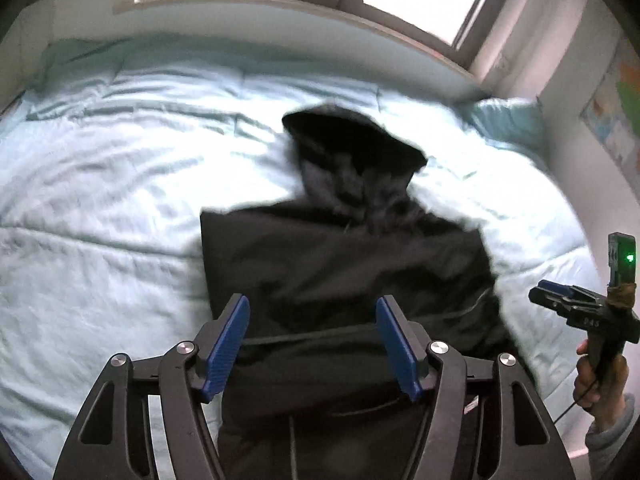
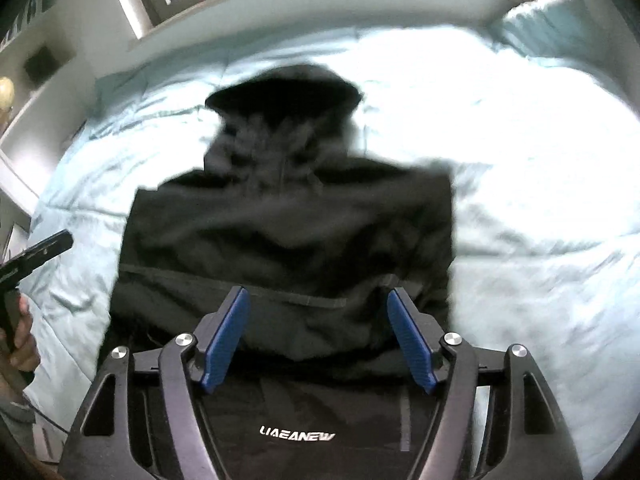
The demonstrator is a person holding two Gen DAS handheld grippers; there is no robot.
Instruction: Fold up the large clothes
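A black hooded jacket [image 1: 344, 264] lies on a pale blue bed, hood pointing toward the window, sleeves folded in so the body is a rough rectangle. It fills the middle of the right wrist view [image 2: 288, 232], with white lettering near its lower hem. My left gripper [image 1: 312, 344] is open and empty, above the jacket's lower part. My right gripper [image 2: 318, 340] is open and empty above the jacket's lower middle. The right gripper also shows at the right edge of the left wrist view [image 1: 560, 300], held in a hand beside the bed.
The pale blue quilt [image 1: 100, 200] spreads wide to the left and right of the jacket. A pillow [image 1: 508, 120] lies at the far right corner. A window sill [image 1: 280, 12] and wall run behind the bed. A shelf [image 2: 32, 92] stands at the left.
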